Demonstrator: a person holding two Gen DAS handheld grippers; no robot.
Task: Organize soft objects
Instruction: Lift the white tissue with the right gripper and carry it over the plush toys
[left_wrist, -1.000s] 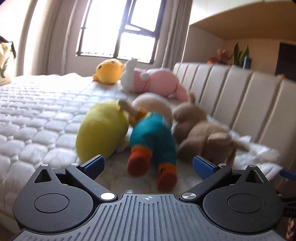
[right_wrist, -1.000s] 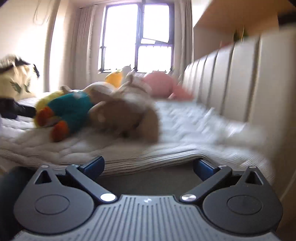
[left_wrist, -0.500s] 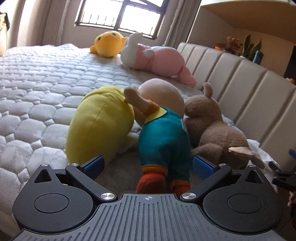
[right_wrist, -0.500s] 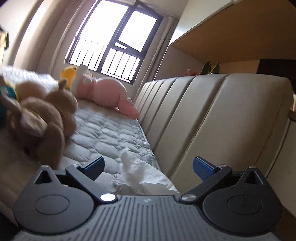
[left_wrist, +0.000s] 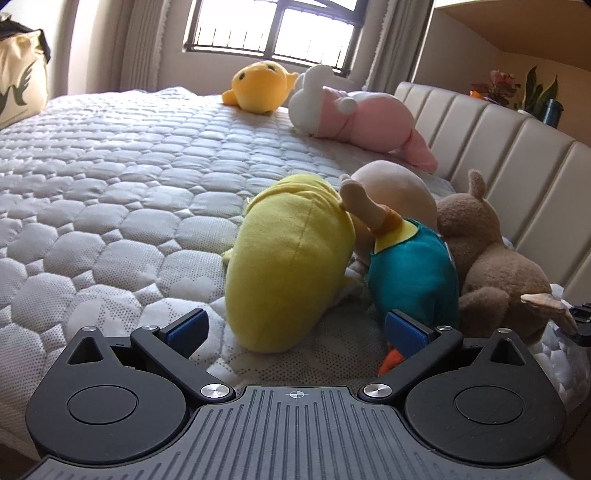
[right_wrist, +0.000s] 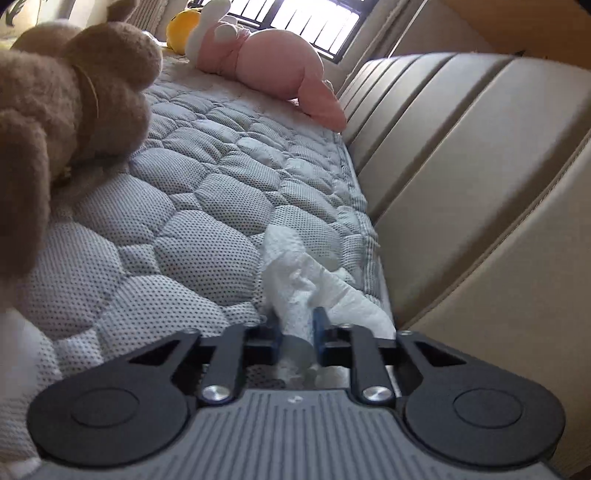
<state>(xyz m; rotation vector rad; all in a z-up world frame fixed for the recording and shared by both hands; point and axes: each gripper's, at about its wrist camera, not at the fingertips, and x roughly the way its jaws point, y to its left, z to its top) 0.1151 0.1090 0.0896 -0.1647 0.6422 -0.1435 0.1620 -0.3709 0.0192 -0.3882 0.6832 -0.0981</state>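
Note:
In the left wrist view a yellow plush (left_wrist: 291, 266), a doll in a teal outfit (left_wrist: 413, 269) and a brown plush (left_wrist: 491, 258) lie close together on the bed. My left gripper (left_wrist: 295, 328) is open just in front of the yellow plush. An orange-yellow plush (left_wrist: 258, 86) and a pink-and-white plush (left_wrist: 362, 114) lie farther back. My right gripper (right_wrist: 295, 328) is shut on a crumpled white tissue (right_wrist: 306, 280) at the mattress edge by the headboard. The brown plush (right_wrist: 62, 96) is to its left.
The quilted white mattress (left_wrist: 110, 184) stretches to the left. A padded beige headboard (right_wrist: 480, 166) runs along the right. A cream bag (left_wrist: 20, 85) stands at far left. Plants (left_wrist: 524, 88) sit on the ledge behind the headboard. A window is at the back.
My right gripper moved down to the mattress edge and shut on the white tissue. My left gripper shifted left, so the yellow plush now lies between its fingers.

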